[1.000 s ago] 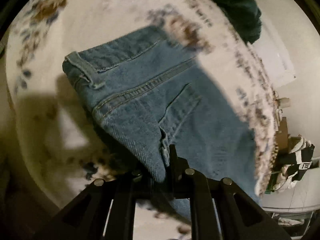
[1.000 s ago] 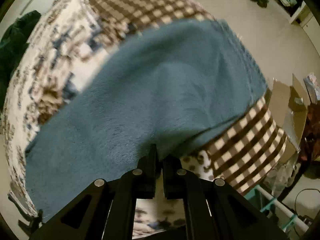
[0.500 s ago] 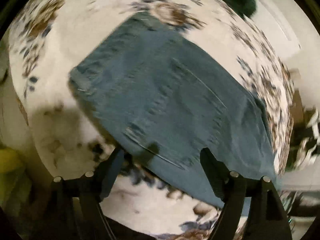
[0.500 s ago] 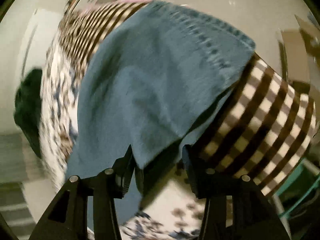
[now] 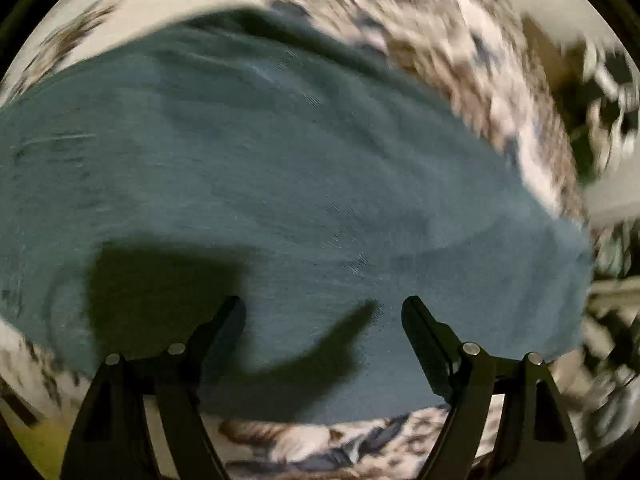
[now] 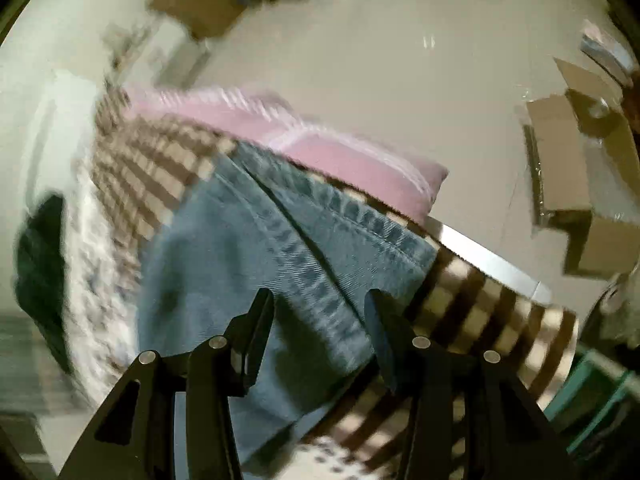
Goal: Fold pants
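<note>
Both the left gripper (image 5: 322,306) and right gripper (image 6: 318,300) hung spread and empty over the jeans (image 5: 280,184), which lay folded lengthwise on the bedspread (image 5: 460,48); crosswise folds seemingly remained.

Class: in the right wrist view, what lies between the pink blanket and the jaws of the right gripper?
The hem end of the jeans, lying on the brown checked blanket below the pink blanket; the right gripper stands open.

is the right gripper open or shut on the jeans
Open: the right gripper has its fingers spread apart above the jeans, gripping nothing.
</note>
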Demonstrator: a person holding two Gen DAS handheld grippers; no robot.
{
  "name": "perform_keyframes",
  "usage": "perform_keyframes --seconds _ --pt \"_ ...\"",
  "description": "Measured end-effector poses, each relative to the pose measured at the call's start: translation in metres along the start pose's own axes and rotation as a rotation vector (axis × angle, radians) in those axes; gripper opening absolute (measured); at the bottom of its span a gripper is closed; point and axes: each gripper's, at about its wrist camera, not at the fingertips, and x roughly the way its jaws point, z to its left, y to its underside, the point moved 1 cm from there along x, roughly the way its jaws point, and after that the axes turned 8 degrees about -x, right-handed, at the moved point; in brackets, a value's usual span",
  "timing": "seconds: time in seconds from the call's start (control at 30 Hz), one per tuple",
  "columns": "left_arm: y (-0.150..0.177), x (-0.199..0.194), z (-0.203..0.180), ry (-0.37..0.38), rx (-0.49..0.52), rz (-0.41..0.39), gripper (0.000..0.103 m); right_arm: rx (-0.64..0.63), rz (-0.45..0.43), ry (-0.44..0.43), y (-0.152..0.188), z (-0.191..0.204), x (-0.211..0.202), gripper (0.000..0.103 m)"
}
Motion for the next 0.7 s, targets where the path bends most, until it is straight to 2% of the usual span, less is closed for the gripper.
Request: perform_keyframes --seconds 0.03,0.07,0.1,0.17,0.27,0.33,0.4,0.47,0.53,0.6,0.63,0.7 --pt "0.001 0.010 -0.003 -0.028 0.019 0.018 0.079 -0.032 0.008 0.005 -0.003 0.002 0.006 0.040" --pt "0.003 0.017 -0.004 -0.052 0.040 0.022 0.084 -0.071 -0.002 0.011 -0.004 0.005 0.005 0.033" --pt "0.003 0.019 -0.005 -0.051 0.052 0.019 0.088 -0.127 -0.015 0.039 -0.005 0.012 0.003 0.016" --pt "0.004 0.021 -0.005 -0.029 0.061 0.018 0.102 -0.231 -0.058 0.080 -0.005 0.023 -0.010 0.014" --pt "0.006 0.025 -0.006 -0.040 0.087 0.017 0.103 -0.307 -0.141 0.129 -0.013 0.028 -0.032 0.012" --pt "0.008 0.027 -0.007 -0.052 0.089 0.014 0.103 -0.311 -0.159 0.174 -0.027 0.026 -0.039 0.012" --pt "0.009 0.027 -0.007 -0.063 0.087 0.007 0.103 -0.289 -0.114 0.168 -0.037 0.020 -0.029 0.012" --pt "0.013 0.027 -0.005 -0.071 0.089 -0.019 0.103 -0.313 -0.035 0.200 -0.043 0.019 -0.008 0.013" --pt "0.014 0.030 -0.007 -0.078 0.090 -0.025 0.103 -0.322 0.034 0.221 -0.047 0.020 0.007 0.021" --pt "0.019 0.032 -0.009 -0.079 0.087 -0.024 0.103 -0.294 0.028 0.222 -0.048 0.018 0.006 0.026" --pt "0.020 0.032 -0.009 -0.079 0.088 -0.023 0.103 -0.278 0.009 0.218 -0.048 0.018 0.000 0.036" --pt "0.022 0.035 -0.014 -0.078 0.087 -0.024 0.103 -0.243 -0.016 0.192 -0.041 0.015 -0.012 0.046"
